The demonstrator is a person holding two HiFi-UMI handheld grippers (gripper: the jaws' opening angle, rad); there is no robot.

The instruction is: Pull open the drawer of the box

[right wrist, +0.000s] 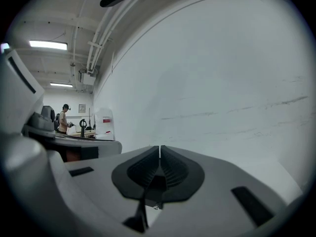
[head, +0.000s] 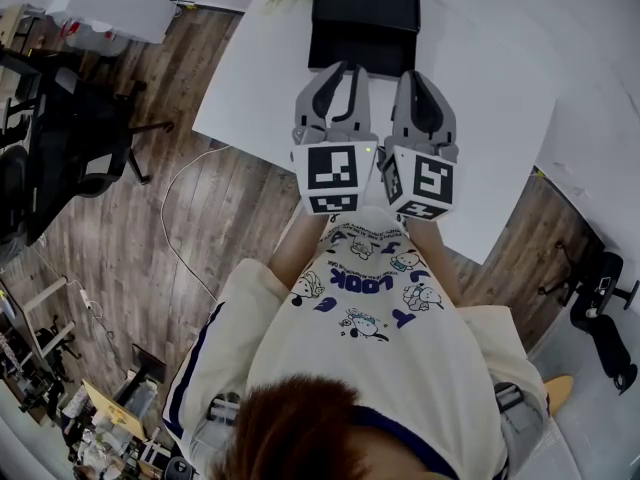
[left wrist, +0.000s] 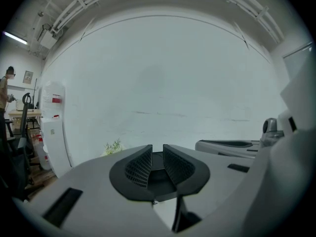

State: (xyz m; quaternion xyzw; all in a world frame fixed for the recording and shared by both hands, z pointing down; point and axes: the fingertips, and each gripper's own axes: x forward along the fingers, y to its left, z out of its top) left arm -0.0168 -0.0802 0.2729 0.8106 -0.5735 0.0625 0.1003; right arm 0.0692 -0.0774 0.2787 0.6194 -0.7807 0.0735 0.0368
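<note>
While the left hand-held gripper (left wrist: 158,151) stood slightly spread and empty, the right hand-held gripper (right wrist: 159,154) was pressed together on nothing, both hiding part of the black box's (head: 365,13) lower edge.

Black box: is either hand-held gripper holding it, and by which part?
Nothing is held. The left hand-held gripper has its jaws slightly apart around empty air; the right hand-held gripper has its jaws together on nothing. The black box is ungripped.

a: we see bright even light; ceiling strip lights (right wrist: 48,44) glow in the right gripper view.
b: we also get heavy fisheye bending, dark corners, soft shadows.
</note>
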